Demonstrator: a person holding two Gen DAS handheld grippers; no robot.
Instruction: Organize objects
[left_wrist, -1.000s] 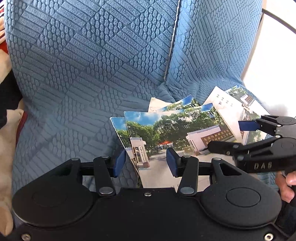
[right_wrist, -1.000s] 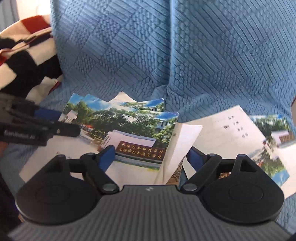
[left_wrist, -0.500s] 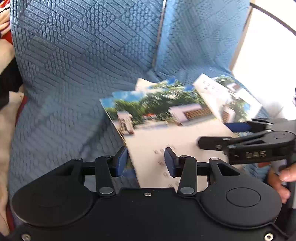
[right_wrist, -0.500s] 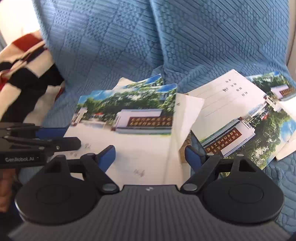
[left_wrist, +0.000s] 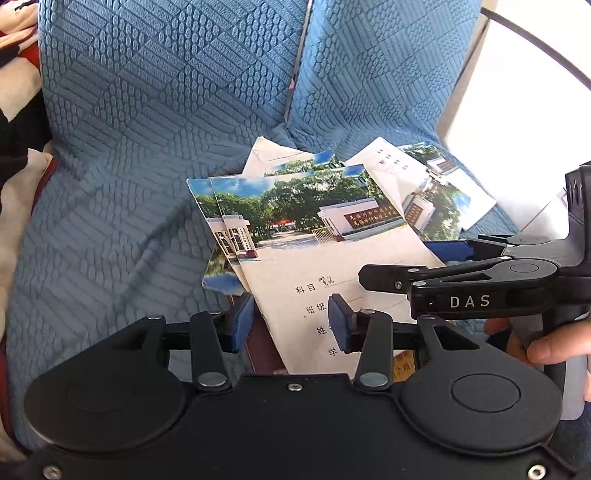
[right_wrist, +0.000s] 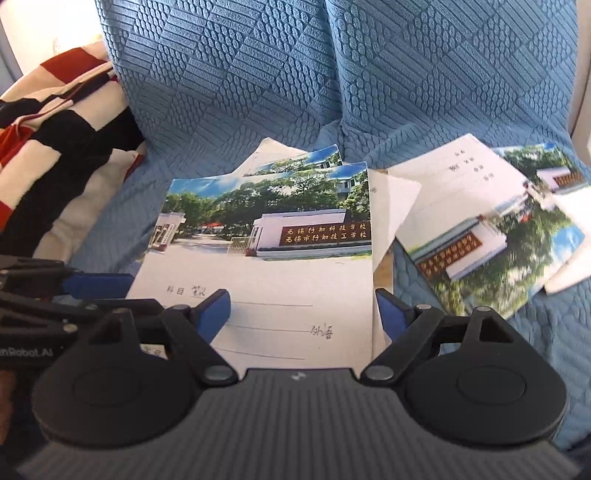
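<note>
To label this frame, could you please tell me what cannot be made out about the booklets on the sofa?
Stack count: left wrist view, the top booklet covers the lower booklets.
Its near edge: right wrist view, behind the right gripper.
The scattered booklets: right wrist view, blurred, print unreadable.
A dark red item: left wrist view, mostly under that booklet.

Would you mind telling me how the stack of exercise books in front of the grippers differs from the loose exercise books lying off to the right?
The stack of exercise books is roughly squared up, covers upright to the right wrist camera; the loose exercise books are fanned out and skewed. The stack lies between the grippers; the loose ones lie apart. Both rest on the blue sofa cover and share the same school-gate cover photo.
</note>
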